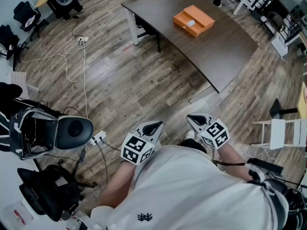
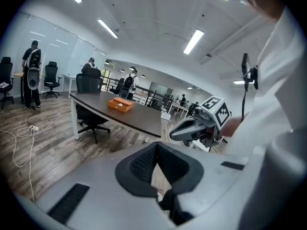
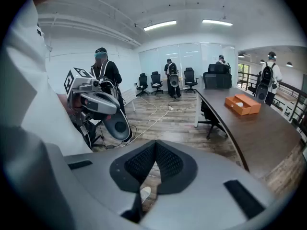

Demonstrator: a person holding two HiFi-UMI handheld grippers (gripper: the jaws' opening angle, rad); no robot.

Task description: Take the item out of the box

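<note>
Head view: one orange box (image 1: 193, 21), one table (image 1: 225, 47); left claw (image 1: 156, 125), right claw (image 1: 195, 118) closed, empty.

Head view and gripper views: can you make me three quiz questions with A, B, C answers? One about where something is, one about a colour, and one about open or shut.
1. Where is the box?
A. on the floor
B. on the dark table
C. on a chair

2. What colour is the box?
A. orange
B. blue
C. green

3. How do the jaws of the right gripper stand?
A. wide apart
B. clamped on the box
C. shut and empty

Answers: 1 B, it sits on the tabletop; 2 A, its walls are bright orange; 3 C, the pads meet with nothing between them.
</note>
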